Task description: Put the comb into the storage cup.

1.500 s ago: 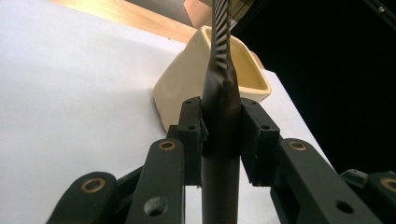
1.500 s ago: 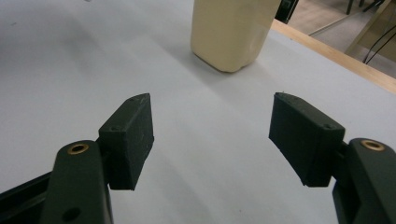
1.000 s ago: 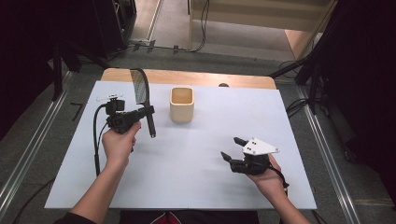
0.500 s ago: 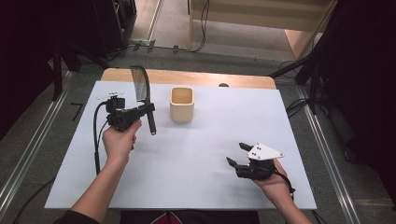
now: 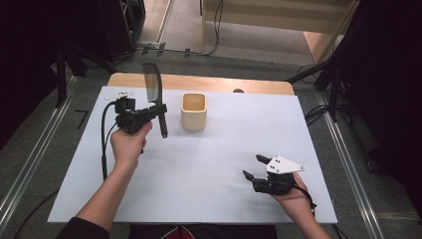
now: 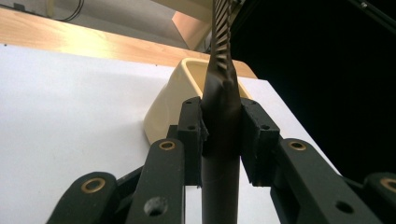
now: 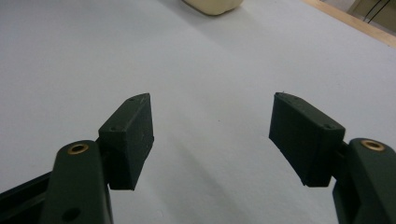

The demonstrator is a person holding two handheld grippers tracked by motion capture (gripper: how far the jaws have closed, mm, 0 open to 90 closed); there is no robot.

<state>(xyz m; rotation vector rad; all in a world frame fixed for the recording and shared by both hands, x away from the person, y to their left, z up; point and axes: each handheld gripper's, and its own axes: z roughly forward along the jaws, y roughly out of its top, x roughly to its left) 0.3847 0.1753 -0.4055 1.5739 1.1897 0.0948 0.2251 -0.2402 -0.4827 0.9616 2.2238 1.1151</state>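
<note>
So my left gripper sits in the upper left of the high view, and its jaws are clamped tight on the round handle of a long black plastic comb. In the left gripper view the two pads press on the dark handle from both sides, dead centre of the frame, with the toothed part running up out of the top edge. In the high view the comb stands roughly upright, teeth end toward the top of the frame and the handle tip poking down below the jaws, held up off the white bench.

Just to the right of the comb, upper middle of the high view, is a small cream-coloured square plastic cup, standing upright on the bench, near the comb but not touching it. In the left gripper view it sits right behind the handle.

My right gripper is over in the lower right of the high view, well apart from all that. Its jaws are spread wide with nothing between them; in the right gripper view it's bare bench between the two pads, and the cup's base peeks in at the top edge.
</note>
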